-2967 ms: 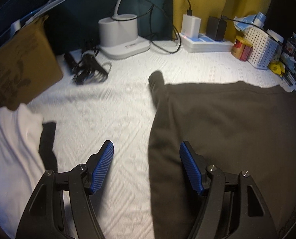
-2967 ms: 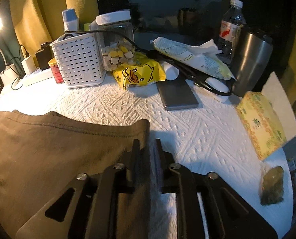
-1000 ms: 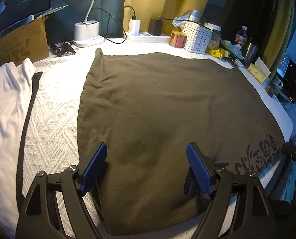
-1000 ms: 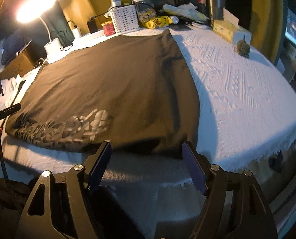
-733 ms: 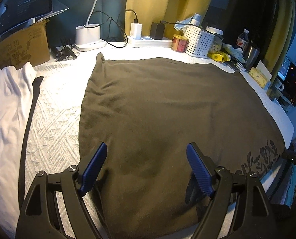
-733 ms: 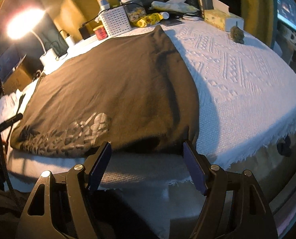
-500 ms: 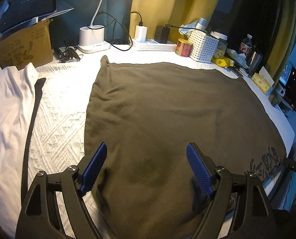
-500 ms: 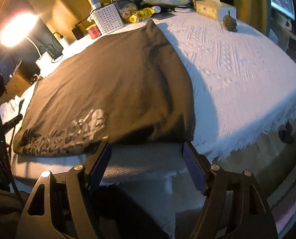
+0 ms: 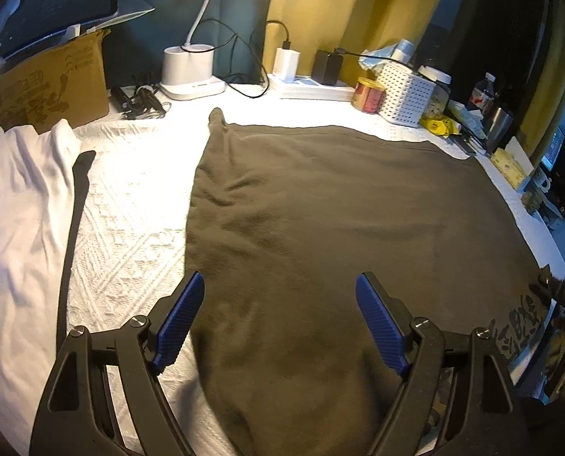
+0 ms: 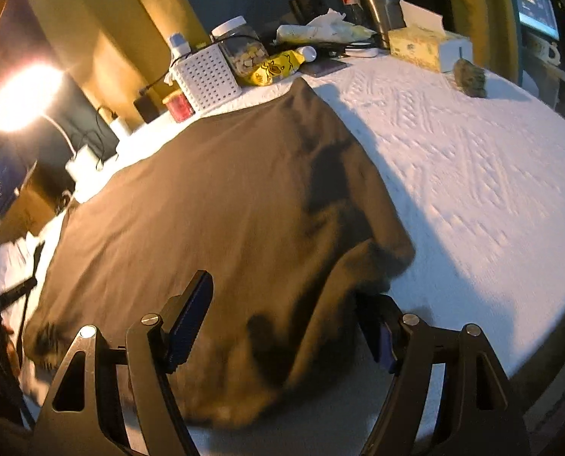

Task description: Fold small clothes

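Dark brown garment [image 9: 339, 209] is spread flat on the white textured bench cover [image 9: 130, 205], its near hem draped over the bench edge at 6 o'clock in both wrist views. A printed patch [image 9: 518, 323] is seen at 4 o'clock in the left view. A white garment [image 9: 16, 209] lies apart at 9 o'clock.

Risks, judged: if only the top layer of the hem is caught, the layers could separate and the fold would come out crooked. The overhanging hem could be dragged off the edge by an uneven pull. The far corner lies near the white basket [image 10: 206, 76] and red tin [image 10: 178, 106] at 12 o'clock; clutter could be snagged if the cloth is swept far back.

Left tongs [image 9: 278, 323]: set wide, nothing gripped, poised over the near left part of the cloth; contact cannot be told.

Right tongs [image 10: 286, 326]: set wide, straddling the near right corner; cloth is seen between the jaws, not pinched. The frame is blurred there.
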Available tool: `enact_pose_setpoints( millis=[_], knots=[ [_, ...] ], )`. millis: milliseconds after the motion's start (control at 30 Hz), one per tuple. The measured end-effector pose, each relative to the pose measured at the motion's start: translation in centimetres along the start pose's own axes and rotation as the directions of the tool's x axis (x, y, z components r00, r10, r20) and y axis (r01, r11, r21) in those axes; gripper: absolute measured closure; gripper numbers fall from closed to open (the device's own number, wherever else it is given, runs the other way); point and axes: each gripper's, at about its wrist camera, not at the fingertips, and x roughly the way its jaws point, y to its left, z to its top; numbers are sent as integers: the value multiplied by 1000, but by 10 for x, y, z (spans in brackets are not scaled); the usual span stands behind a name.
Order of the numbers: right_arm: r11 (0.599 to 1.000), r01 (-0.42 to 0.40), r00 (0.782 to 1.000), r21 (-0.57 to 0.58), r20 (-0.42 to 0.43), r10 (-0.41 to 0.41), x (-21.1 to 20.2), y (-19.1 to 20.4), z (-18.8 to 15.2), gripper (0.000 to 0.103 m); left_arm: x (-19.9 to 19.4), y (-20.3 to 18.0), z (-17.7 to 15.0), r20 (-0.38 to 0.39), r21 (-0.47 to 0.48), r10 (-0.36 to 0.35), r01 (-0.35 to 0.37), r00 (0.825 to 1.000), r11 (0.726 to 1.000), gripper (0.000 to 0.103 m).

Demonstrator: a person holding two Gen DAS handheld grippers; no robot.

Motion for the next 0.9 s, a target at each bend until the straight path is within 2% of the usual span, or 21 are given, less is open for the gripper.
enact_pose_setpoints(
  millis=[233,433,533,633,667,700,733,767,800,833,900],
  knots=[
    [999,-19,1000,29,-1,19,25,2,26,27,10,11,9,-19,-27,21,-21,1000,999,21],
    [1000,-3,1000,2,-18,3,45,5,46,27,20,17,18,-33,-36,26,-27,999,999,21],
    [998,37,999,-50,-29,-38,56,9,56,27,23,18,22,-36,-37,21,-23,999,999,21],
    [997,30,999,-69,-32,-32,67,12,64,29,24,19,25,-37,-35,21,-22,999,999,21],
    [996,34,999,-79,-33,-37,69,14,66,32,25,20,26,-38,-33,20,-21,999,999,21],
    [994,43,998,-98,-35,-46,72,18,68,42,25,21,27,-38,-31,20,-21,999,999,21],
    [992,55,998,-117,-35,-59,74,20,68,57,26,22,28,-39,-30,20,-21,999,999,21],
    [989,66,997,-130,-32,-70,76,22,69,64,26,23,29,-40,-29,20,-21,999,999,21],
    [988,71,997,-139,-31,-76,77,23,69,78,28,24,29,-41,-28,19,-20,999,999,21],
    [989,62,997,-136,-35,-67,78,22,70,84,29,25,29,-43,-28,17,-18,999,999,21],
    [990,42,998,-137,-38,-47,79,22,71,85,30,27,29,-45,-25,14,-15,999,1000,21]
  ],
)
